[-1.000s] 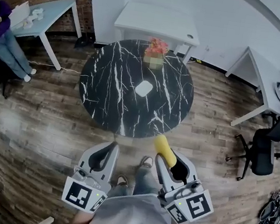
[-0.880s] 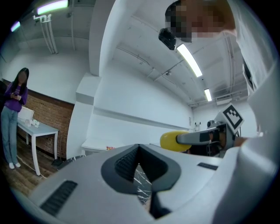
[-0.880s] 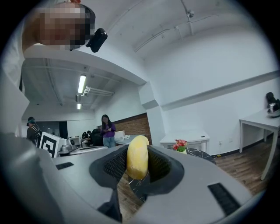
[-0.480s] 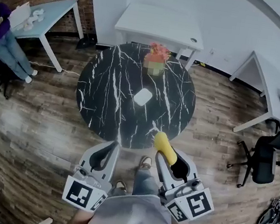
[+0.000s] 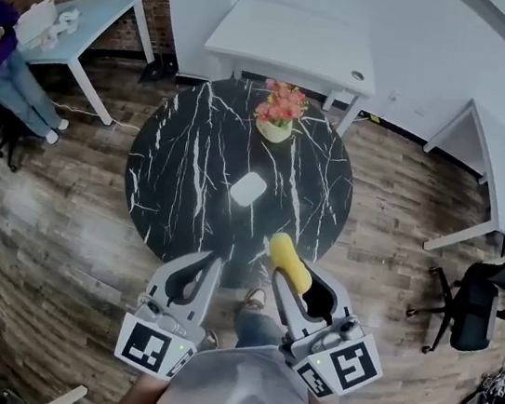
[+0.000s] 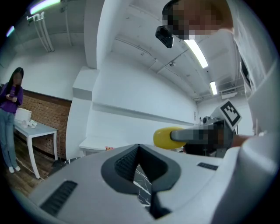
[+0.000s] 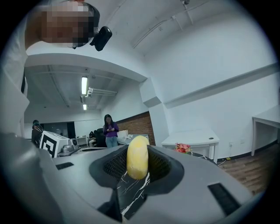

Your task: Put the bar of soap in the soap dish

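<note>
A yellow bar of soap [image 5: 288, 261] sticks out between the jaws of my right gripper [image 5: 285, 273], which is shut on it just before the near edge of the round black marble table [image 5: 180, 185]. In the right gripper view the soap [image 7: 137, 162] stands upright between the pads. The white soap dish [image 5: 248, 188] lies near the table's middle, ahead of both grippers. My left gripper [image 5: 208, 262] is held beside the right one, shut and with nothing in it. The left gripper view shows the soap [image 6: 163, 138] off to its right.
A pot of pink and orange flowers [image 5: 280, 108] stands at the table's far side. Behind it is a white desk [image 5: 296, 38], with other desks at left [image 5: 87, 16] and right [image 5: 499, 158]. A person [image 5: 5, 65] stands far left. Office chairs [image 5: 476, 310] are at right.
Both grippers have moved forward together toward the table, whose near edge now lies just ahead of their tips. The soap stays held in the right gripper.
</note>
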Demonstrator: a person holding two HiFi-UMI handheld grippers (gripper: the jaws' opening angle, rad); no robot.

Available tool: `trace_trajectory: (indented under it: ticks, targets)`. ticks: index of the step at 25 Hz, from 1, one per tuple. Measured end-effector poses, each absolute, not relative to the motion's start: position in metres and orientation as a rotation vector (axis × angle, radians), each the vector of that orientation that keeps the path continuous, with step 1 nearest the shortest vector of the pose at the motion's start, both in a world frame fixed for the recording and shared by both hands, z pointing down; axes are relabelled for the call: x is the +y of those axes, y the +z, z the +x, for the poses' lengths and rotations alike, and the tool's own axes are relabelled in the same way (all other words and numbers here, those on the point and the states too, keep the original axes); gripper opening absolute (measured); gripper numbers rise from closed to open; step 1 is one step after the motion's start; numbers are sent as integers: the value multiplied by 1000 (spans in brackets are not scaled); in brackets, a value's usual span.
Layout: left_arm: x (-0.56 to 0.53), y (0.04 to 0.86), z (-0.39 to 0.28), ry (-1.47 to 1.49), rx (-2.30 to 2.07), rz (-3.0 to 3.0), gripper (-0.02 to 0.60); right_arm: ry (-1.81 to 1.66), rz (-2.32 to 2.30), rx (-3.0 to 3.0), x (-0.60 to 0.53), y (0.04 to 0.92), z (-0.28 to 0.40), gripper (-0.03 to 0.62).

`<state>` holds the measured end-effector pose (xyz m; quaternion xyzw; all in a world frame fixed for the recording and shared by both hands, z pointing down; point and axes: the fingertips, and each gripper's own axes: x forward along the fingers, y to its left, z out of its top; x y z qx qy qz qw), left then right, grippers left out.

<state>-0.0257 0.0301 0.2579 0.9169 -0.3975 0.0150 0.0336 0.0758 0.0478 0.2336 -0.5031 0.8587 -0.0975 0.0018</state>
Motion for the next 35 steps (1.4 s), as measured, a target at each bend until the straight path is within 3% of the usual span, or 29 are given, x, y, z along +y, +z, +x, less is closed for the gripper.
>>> trace_trajectory:
  ticks: [13, 35]
  targets:
    - [-27, 256, 26, 75, -1362, 2767, 3, -362, -1391, 2803, -19, 241, 111, 120]
    - [-94, 306, 10, 163, -1228, 2734, 3, -496, -1371, 2843, -87, 291, 67, 120]
